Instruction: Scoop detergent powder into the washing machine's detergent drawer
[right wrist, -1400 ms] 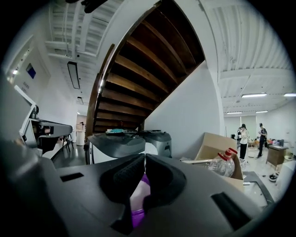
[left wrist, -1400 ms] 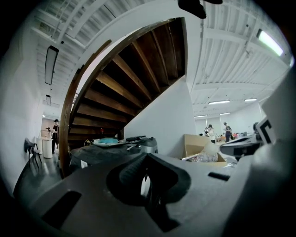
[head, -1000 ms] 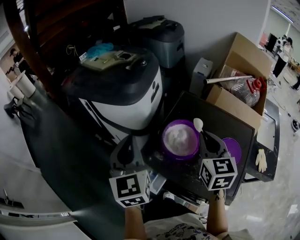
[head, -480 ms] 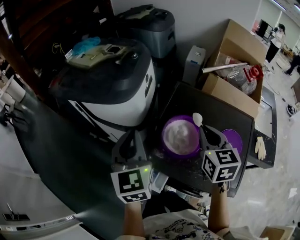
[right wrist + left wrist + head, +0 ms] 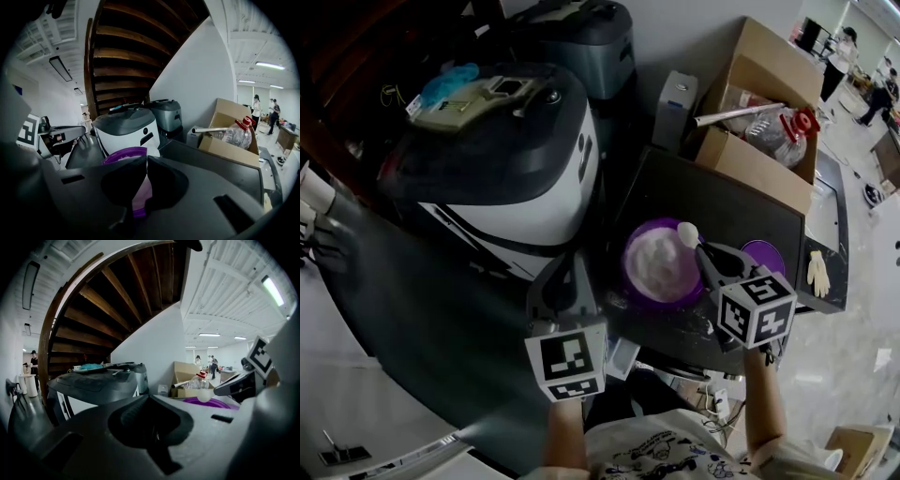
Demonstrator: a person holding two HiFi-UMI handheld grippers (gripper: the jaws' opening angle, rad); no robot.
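A purple tub (image 5: pixel 661 264) of white detergent powder stands on the black table (image 5: pixel 741 202). My right gripper (image 5: pixel 708 258) is shut on the handle of a white spoon (image 5: pixel 686 234), whose bowl hangs over the tub's right rim. In the right gripper view the spoon's handle (image 5: pixel 149 154) shows white between the shut jaws, the tub (image 5: pixel 123 154) just beyond. My left gripper (image 5: pixel 571 267) hovers left of the table beside the white washing machine (image 5: pixel 525 187), shut and holding nothing. The left gripper view shows the jaws closed together and the spoon (image 5: pixel 204 397) at right. No detergent drawer is clearly visible.
A purple lid (image 5: pixel 767 255) lies right of the tub. An open cardboard box (image 5: pixel 755 150) holding a plastic bottle and a tube stands behind the table. A white glove (image 5: pixel 817 274) lies on a dark ledge at right. A second grey machine (image 5: pixel 595 42) stands behind the washing machine.
The head view has swung a little. The right gripper has edged the spoon slightly left toward the tub. The left gripper has hardly moved.
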